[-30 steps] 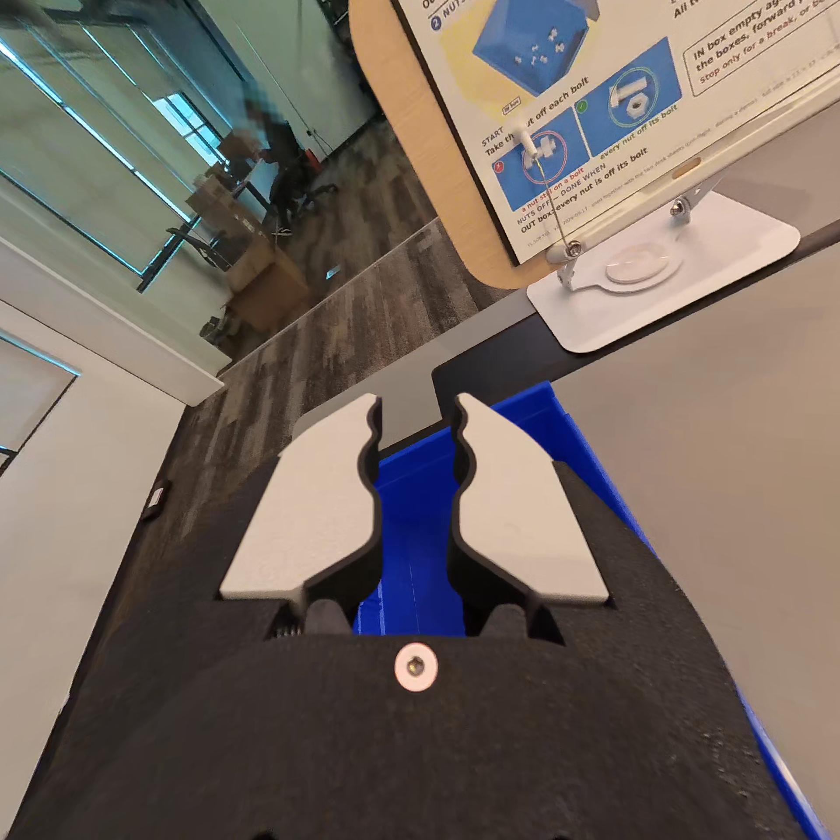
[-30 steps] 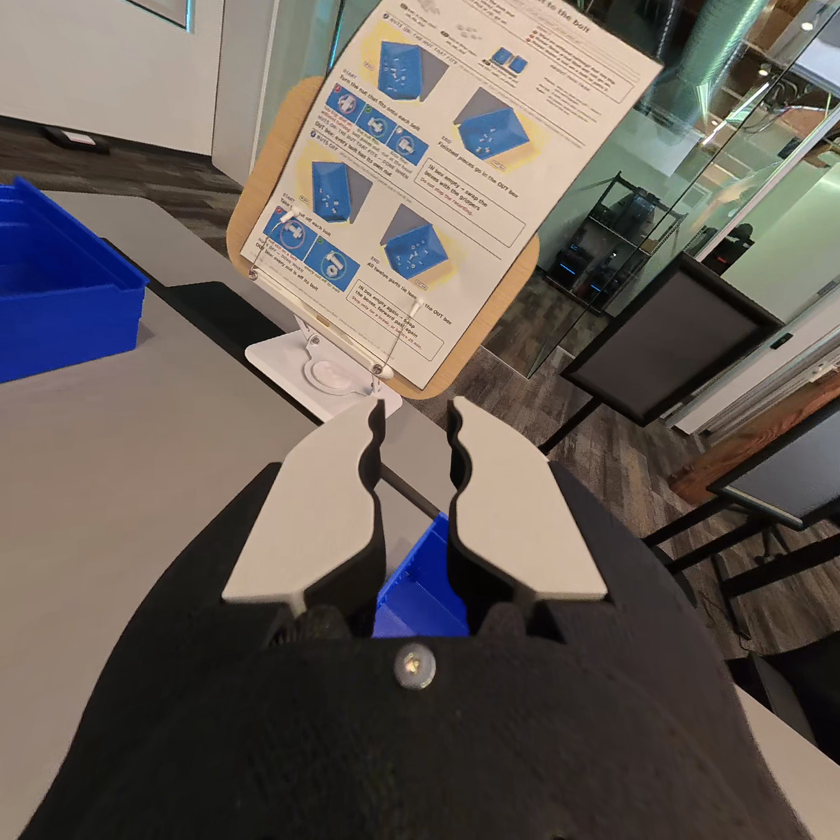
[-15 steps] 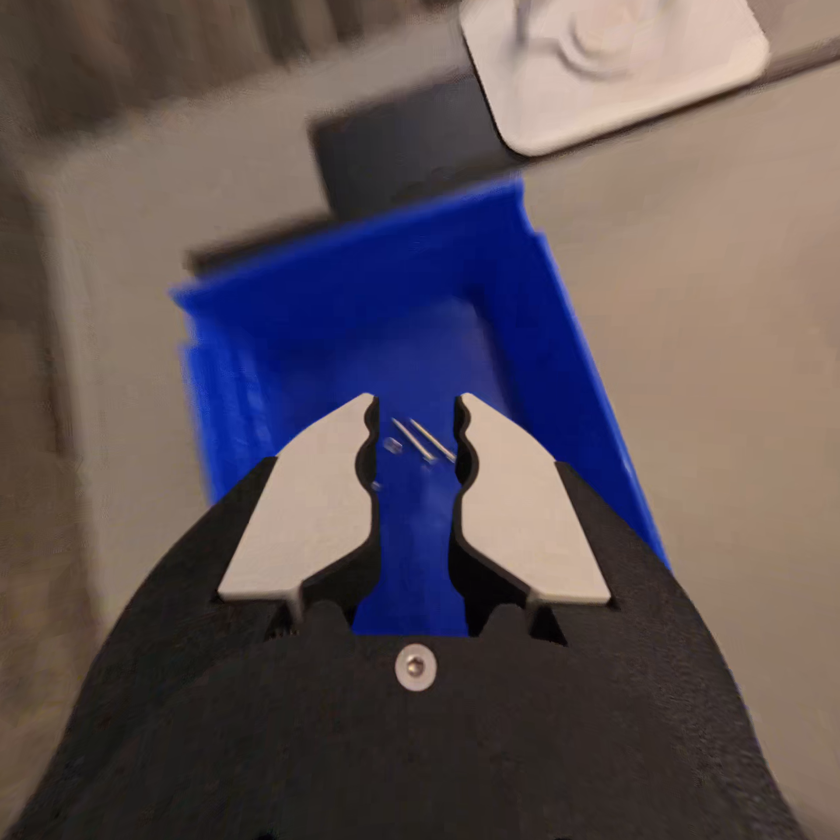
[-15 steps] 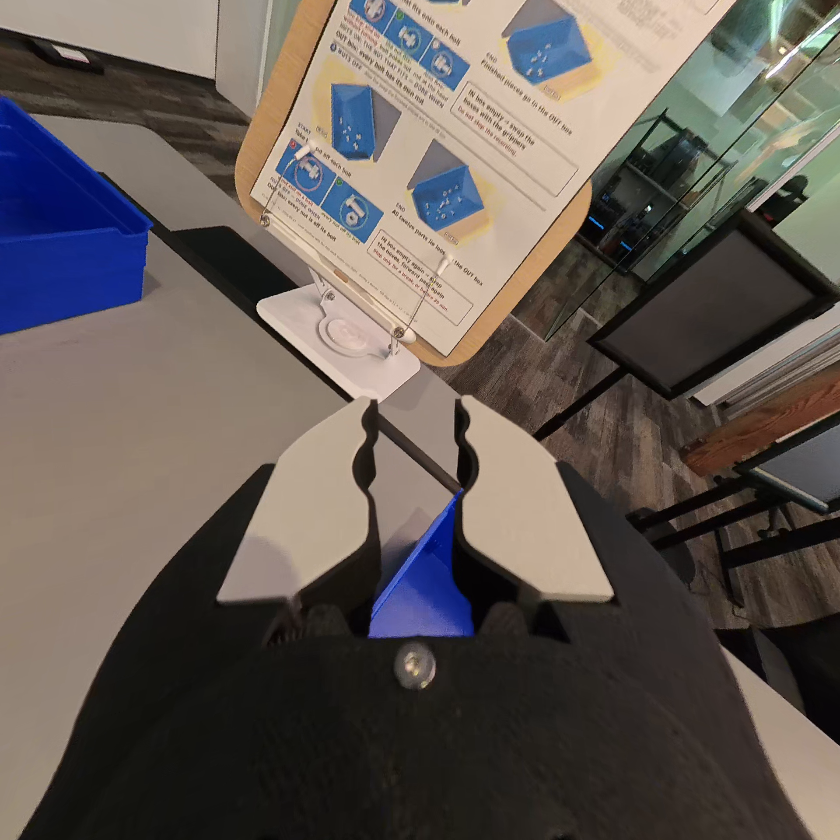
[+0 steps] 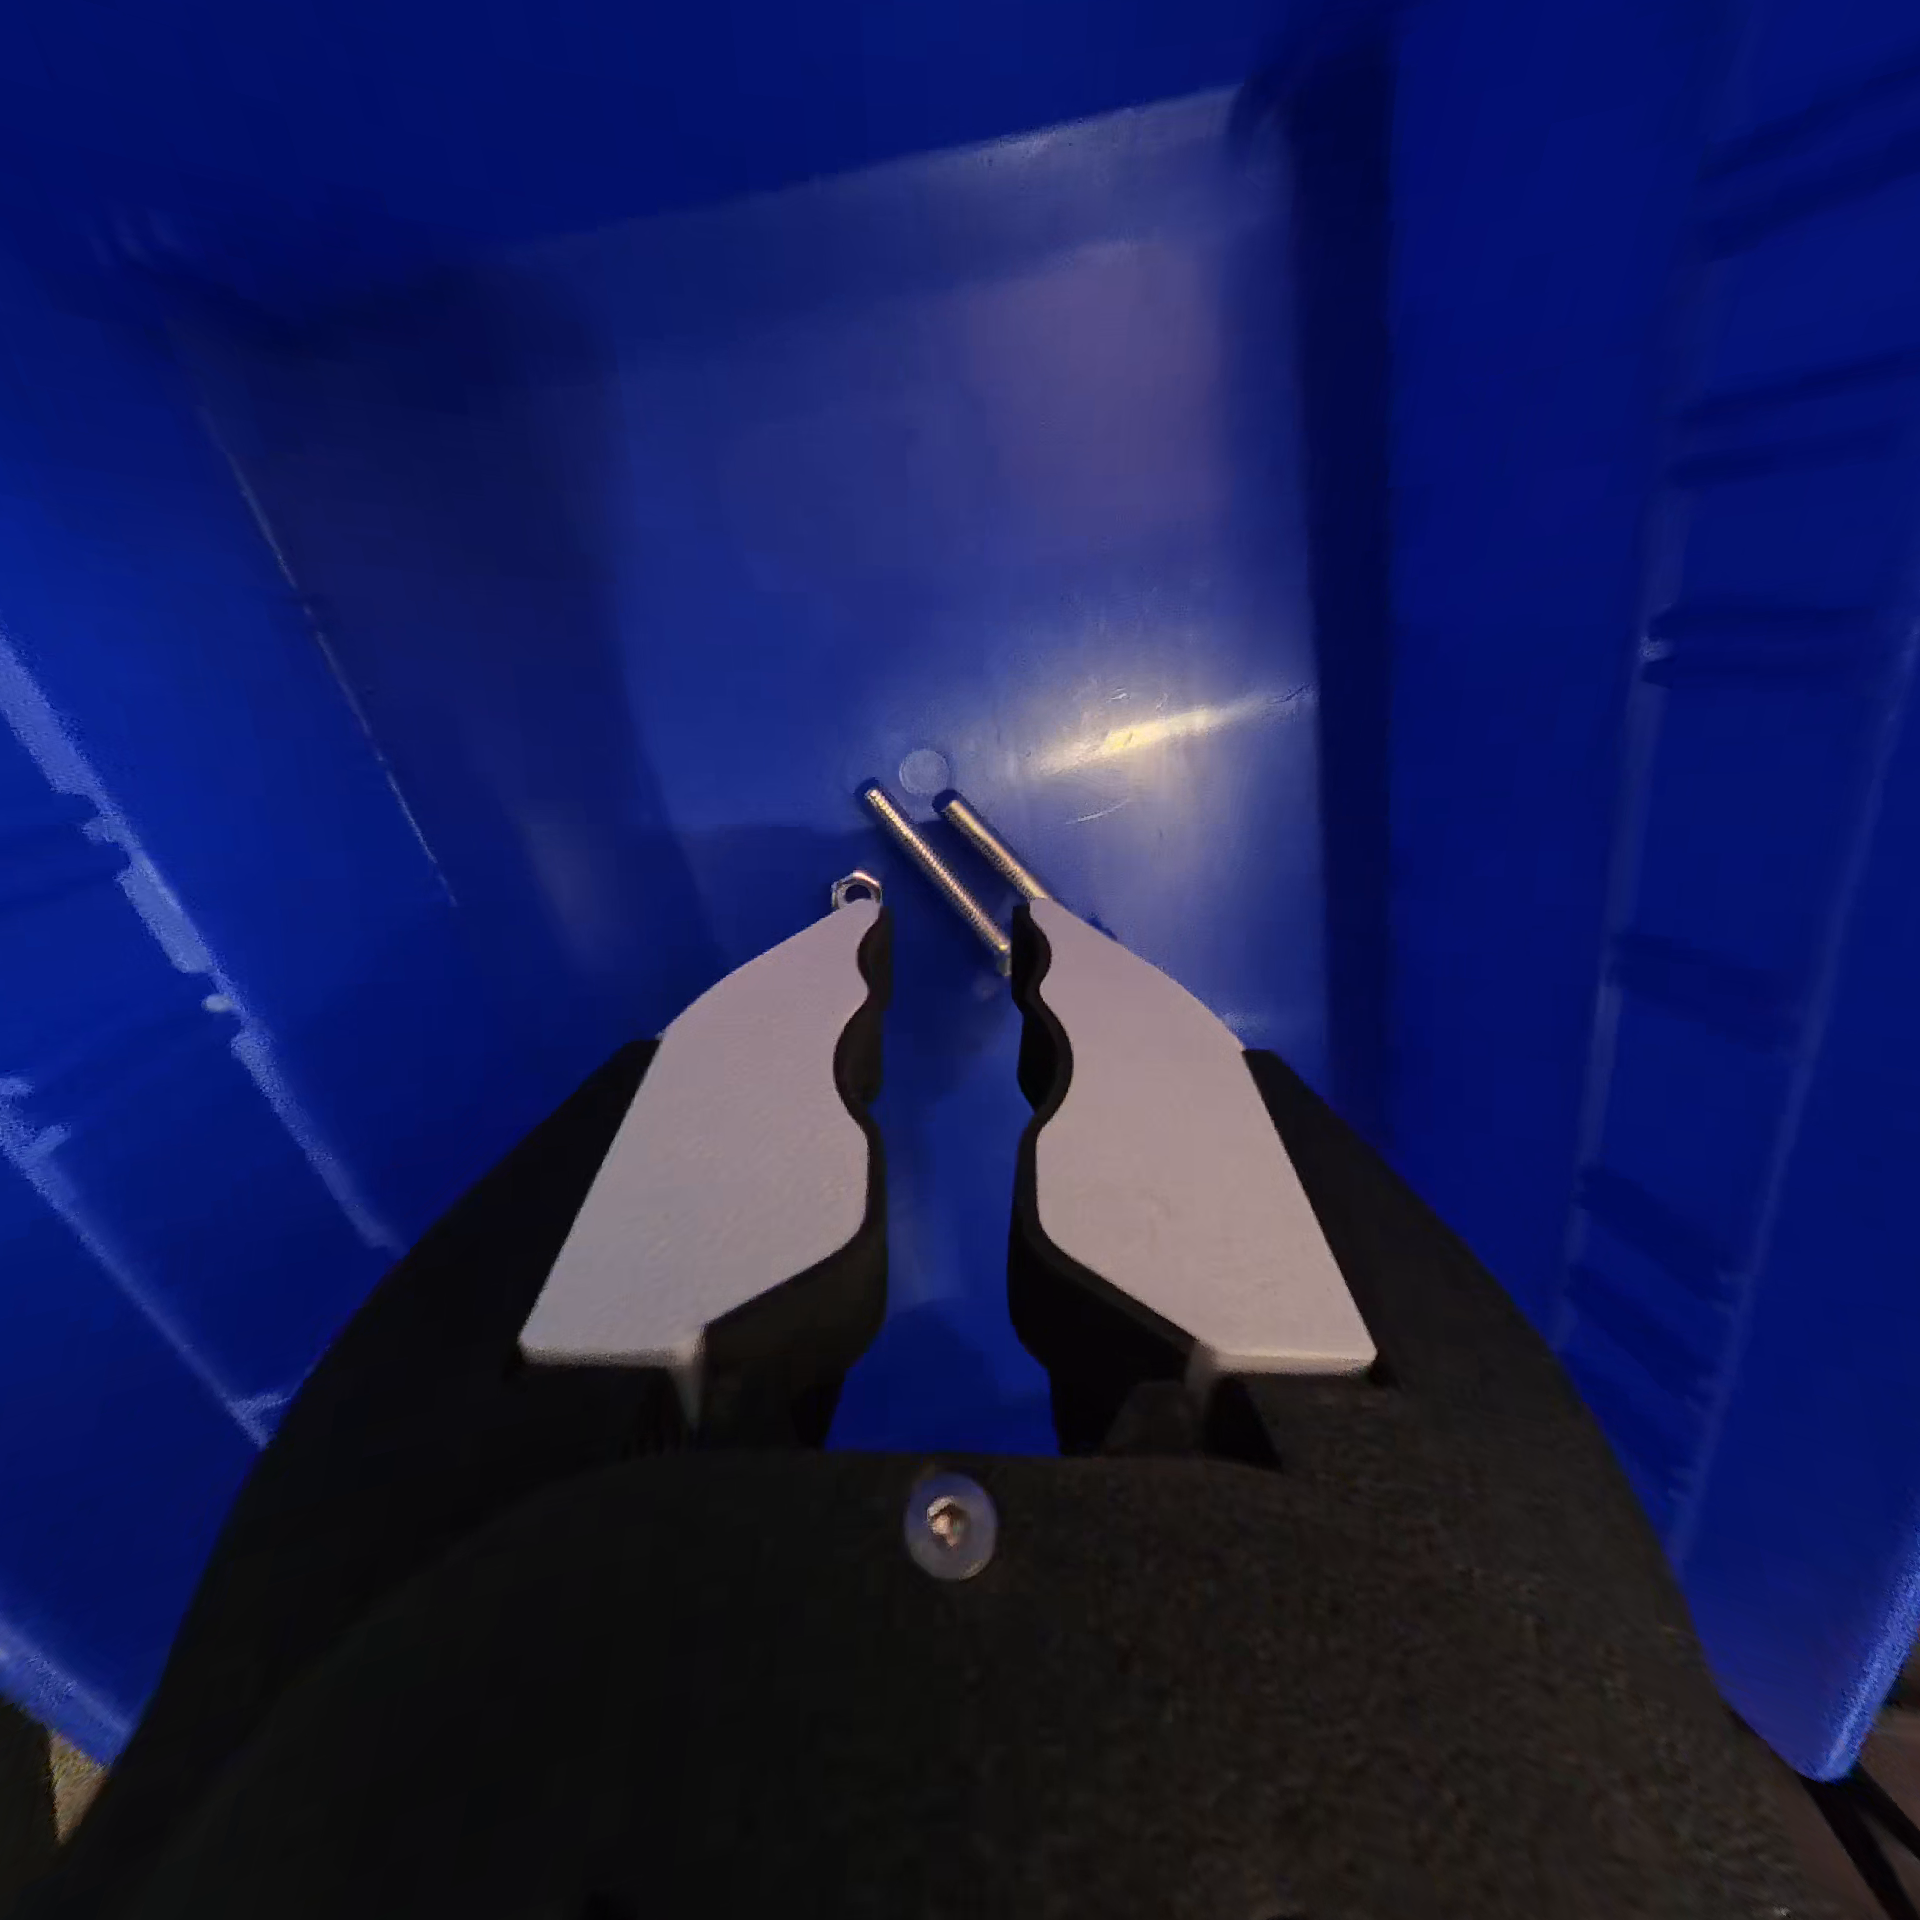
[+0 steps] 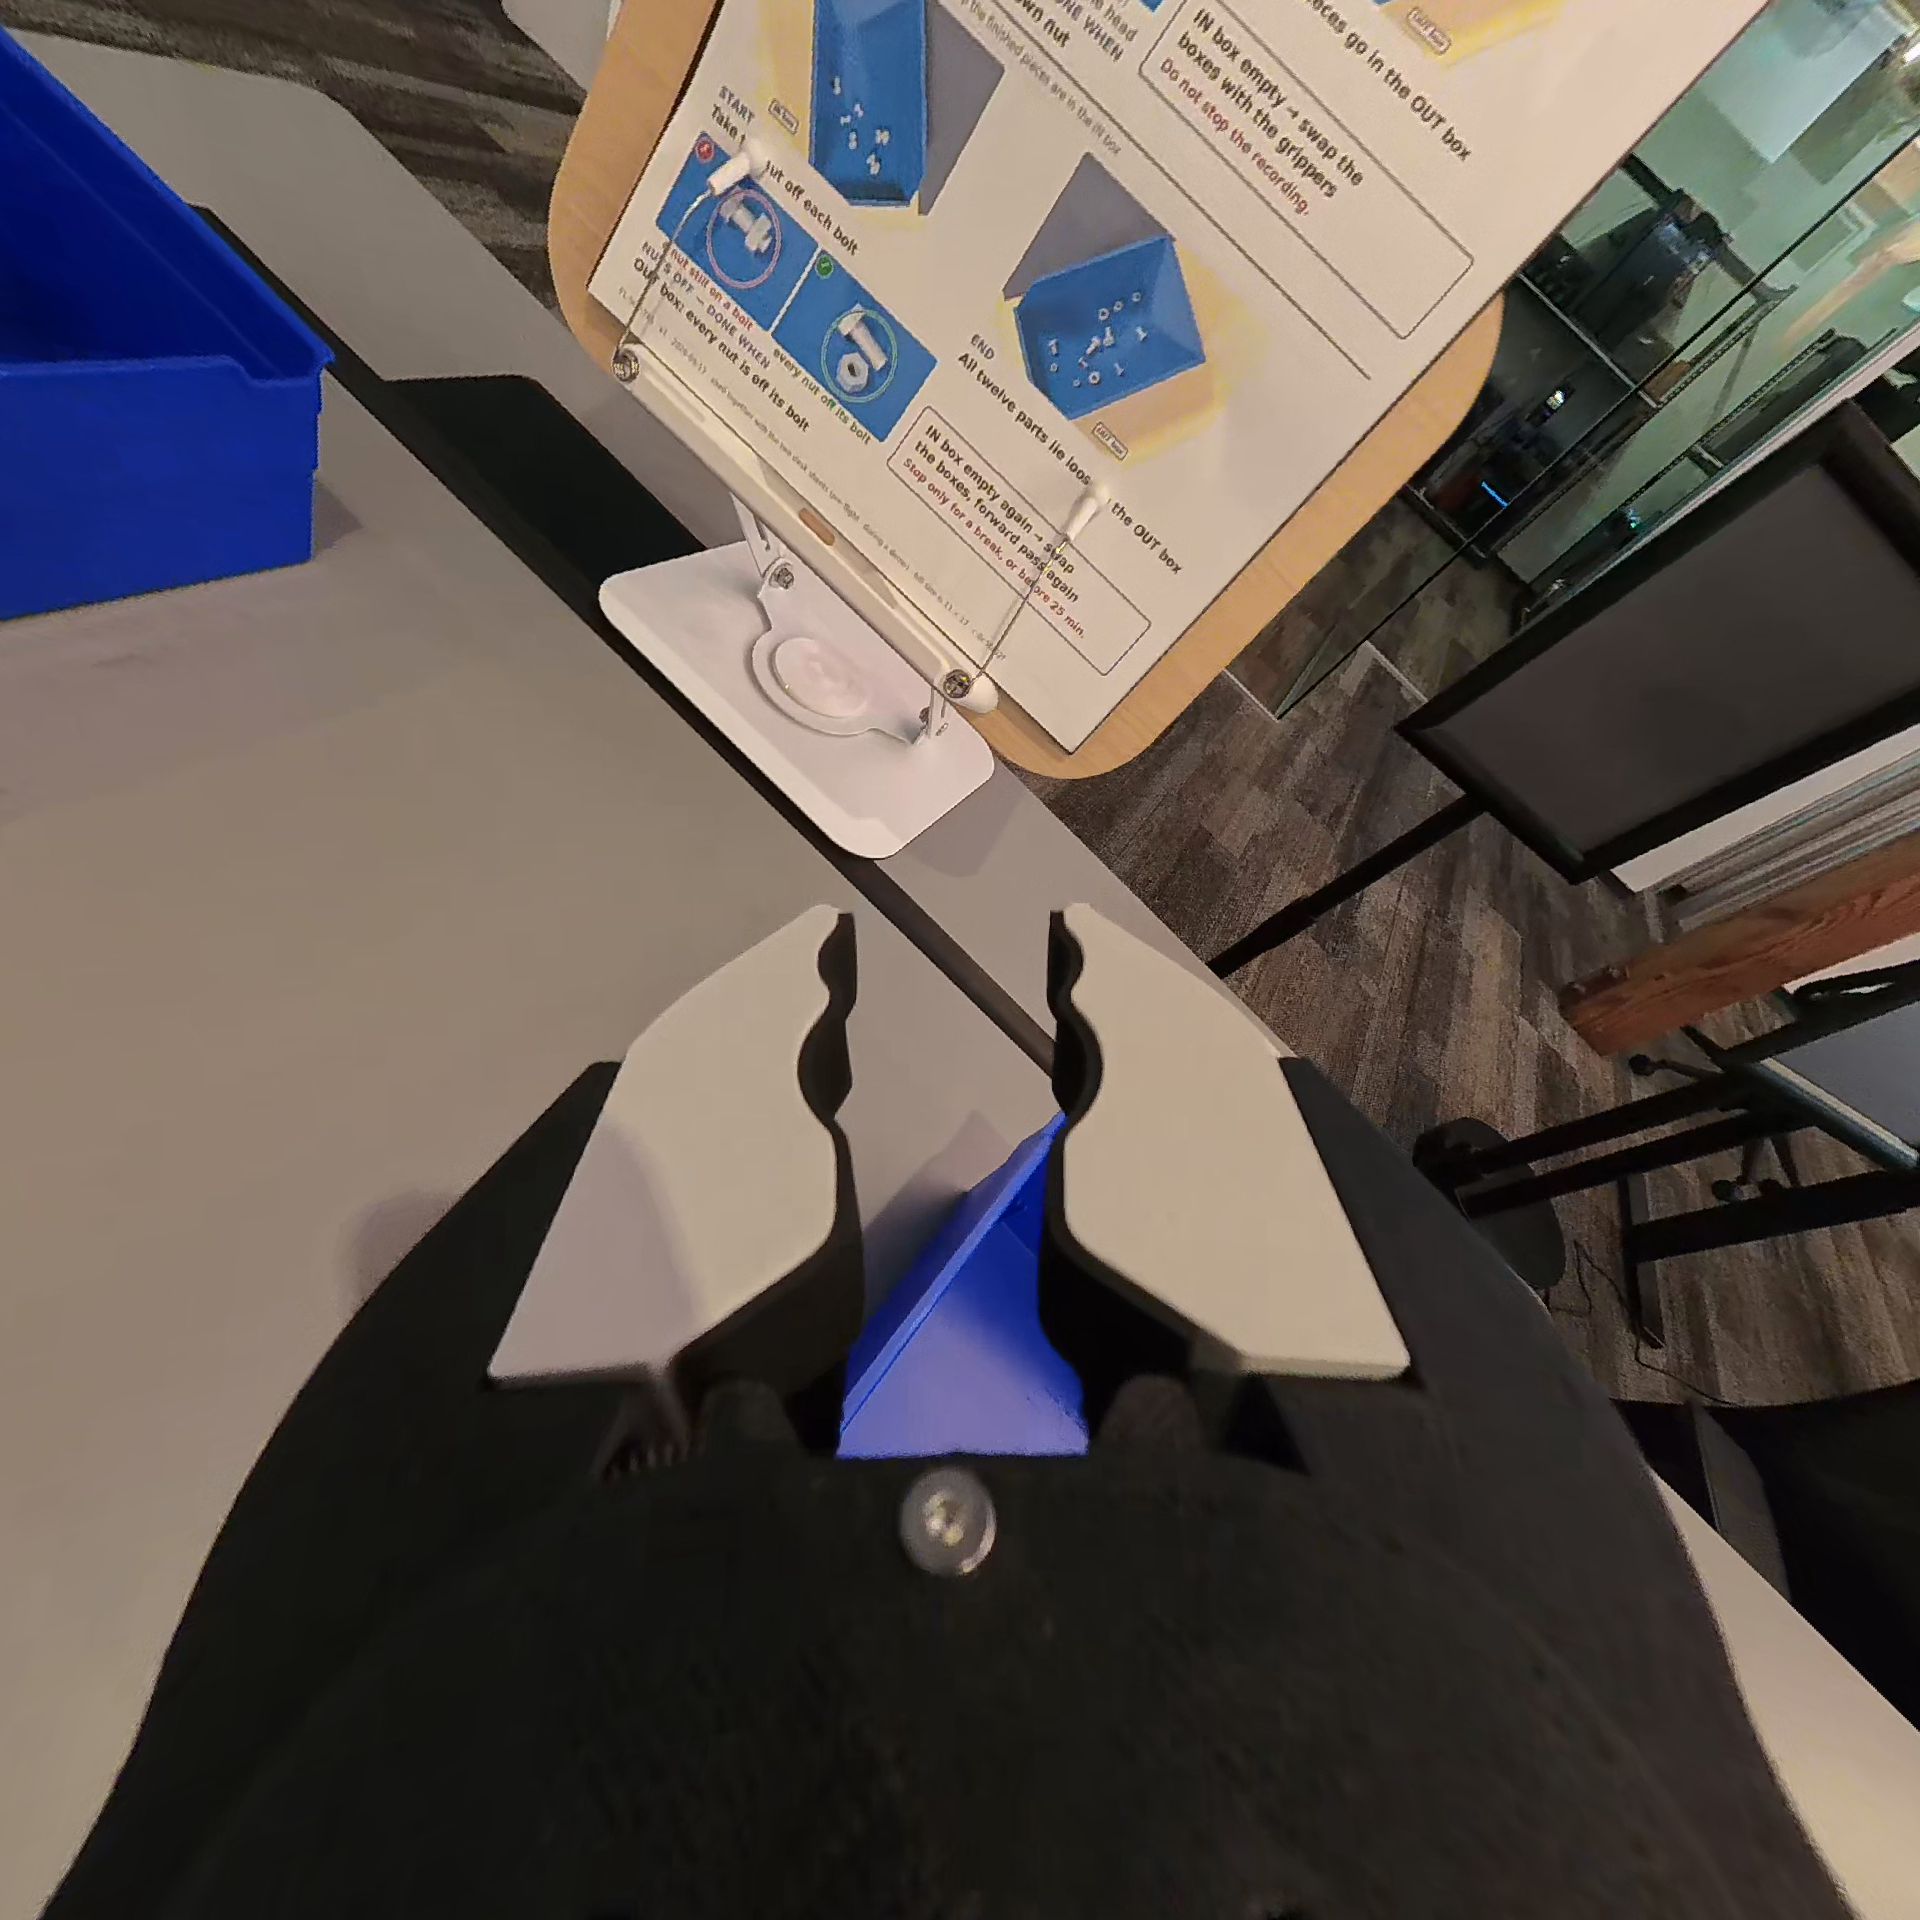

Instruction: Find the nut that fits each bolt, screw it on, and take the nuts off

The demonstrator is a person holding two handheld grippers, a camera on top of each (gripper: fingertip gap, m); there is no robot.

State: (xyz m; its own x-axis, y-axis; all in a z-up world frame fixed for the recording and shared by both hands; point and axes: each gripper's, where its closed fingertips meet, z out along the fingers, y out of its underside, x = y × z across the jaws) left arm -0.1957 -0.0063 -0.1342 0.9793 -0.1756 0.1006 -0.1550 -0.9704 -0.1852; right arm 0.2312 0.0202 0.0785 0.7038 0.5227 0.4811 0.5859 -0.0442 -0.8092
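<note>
Bolts (image 5: 933,875) and nut (image 5: 856,889) show only past the left gripper (image 5: 951,914)'s empty, parted fingers.

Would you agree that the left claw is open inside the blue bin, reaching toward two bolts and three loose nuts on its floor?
Not quite: the left wrist view shows only one nut, a small hex nut beside the left fingertip, not three. The rest holds: the left claw is open inside the blue bin, with two bolts lying side by side on the floor just ahead.
</note>
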